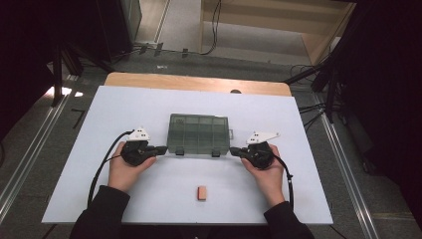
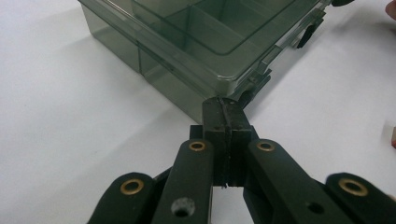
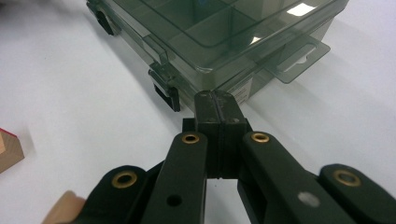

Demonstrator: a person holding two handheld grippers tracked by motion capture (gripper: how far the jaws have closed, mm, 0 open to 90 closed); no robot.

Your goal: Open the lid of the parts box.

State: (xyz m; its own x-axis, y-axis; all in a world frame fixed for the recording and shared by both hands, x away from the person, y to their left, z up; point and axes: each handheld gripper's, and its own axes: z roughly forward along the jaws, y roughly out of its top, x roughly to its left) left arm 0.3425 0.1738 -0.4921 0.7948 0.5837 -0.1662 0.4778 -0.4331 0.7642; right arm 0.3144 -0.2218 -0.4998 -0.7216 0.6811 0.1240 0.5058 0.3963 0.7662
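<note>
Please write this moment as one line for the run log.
left gripper: shut, empty, at box front-left corner | right gripper: shut, empty, at front-right corner | lid: closed | block: untouched

Right gripper (image 3: 217, 103) sits bottom centre of the frame, its two black jaws pressed flat together with nothing between them. The tips sit right at the near corner of the smoky clear compartment box (image 3: 224, 32), which runs across the upper half, lid down. A black latch (image 3: 167, 95) shows just left of the tips. A wooden block (image 3: 8, 149) peeks in at the left edge on the white table (image 3: 70, 93).
</note>
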